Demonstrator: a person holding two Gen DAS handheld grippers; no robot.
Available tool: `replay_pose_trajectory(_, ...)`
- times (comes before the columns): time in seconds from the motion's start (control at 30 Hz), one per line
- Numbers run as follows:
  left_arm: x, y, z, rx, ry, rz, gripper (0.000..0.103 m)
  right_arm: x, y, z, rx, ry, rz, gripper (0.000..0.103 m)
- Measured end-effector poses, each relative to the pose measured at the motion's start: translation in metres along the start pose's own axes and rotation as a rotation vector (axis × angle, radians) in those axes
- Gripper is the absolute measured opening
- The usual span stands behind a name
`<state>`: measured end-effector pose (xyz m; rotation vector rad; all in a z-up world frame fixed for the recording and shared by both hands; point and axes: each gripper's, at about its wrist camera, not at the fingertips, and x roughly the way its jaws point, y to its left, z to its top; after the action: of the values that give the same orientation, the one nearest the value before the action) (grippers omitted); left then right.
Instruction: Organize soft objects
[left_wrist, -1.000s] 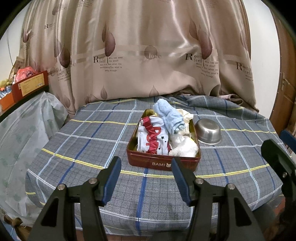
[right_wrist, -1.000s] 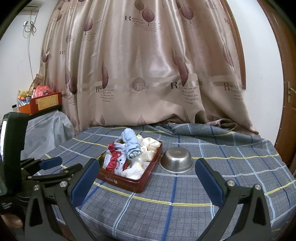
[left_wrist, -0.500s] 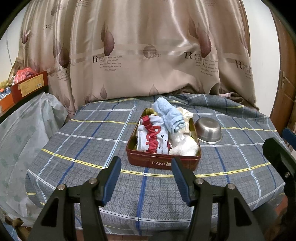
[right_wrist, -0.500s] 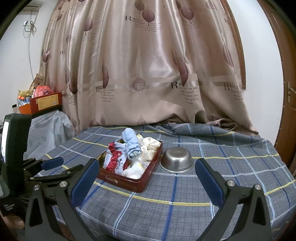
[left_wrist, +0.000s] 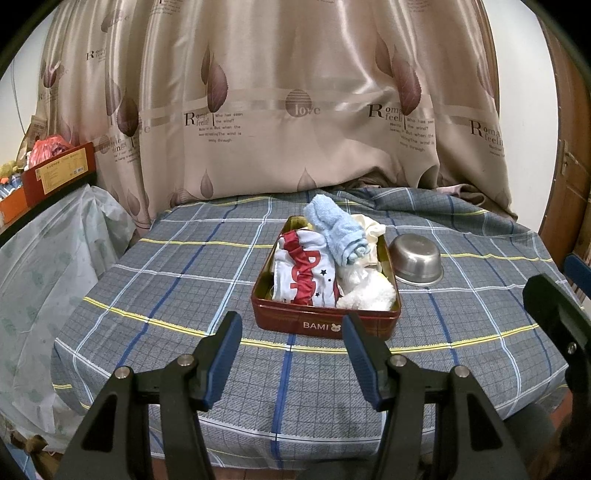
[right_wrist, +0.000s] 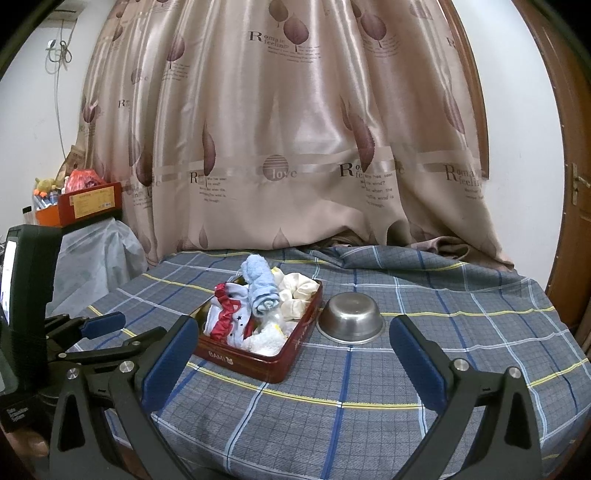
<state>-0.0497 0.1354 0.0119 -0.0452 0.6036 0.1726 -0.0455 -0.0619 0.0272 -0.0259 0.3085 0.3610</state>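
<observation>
Sitting mid-worktop (left_wrist: 155, 295) on checked grey cloth, the rectangular red metal tin (left_wrist: 325, 325) holds a rolled blue terry towel (left_wrist: 338, 230), a red-and-white garment (left_wrist: 303, 273) and fluffy white cloth (left_wrist: 369, 295), beside a shiny steel bowl (right_wrist: 351, 317), while left gripper (left_wrist: 291, 354) and right gripper (right_wrist: 291, 354) fingers hover spread, empty.

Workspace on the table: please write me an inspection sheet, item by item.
Surface: checked tablecloth, wrinkled at the back.
Job's things: red tin holds blue rolled towel, red-white cloth, white fluffy cloth, cream cloth.
Clutter: steel bowl, upside down beside the tin.
Grippers: left gripper and right gripper open, holding nothing.
Cables: white cord on the wall.
Surroundings: leaf curtain, orange box.
</observation>
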Motion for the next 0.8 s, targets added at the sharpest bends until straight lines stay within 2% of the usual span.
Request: replay_pose_trajectory(0.8,-0.0001,0.0007,0.0004,0.004,0.002,0.000,0.058,-0.0008,-0.0007,-0.0009,0.000,0.001,0.002,0.102)
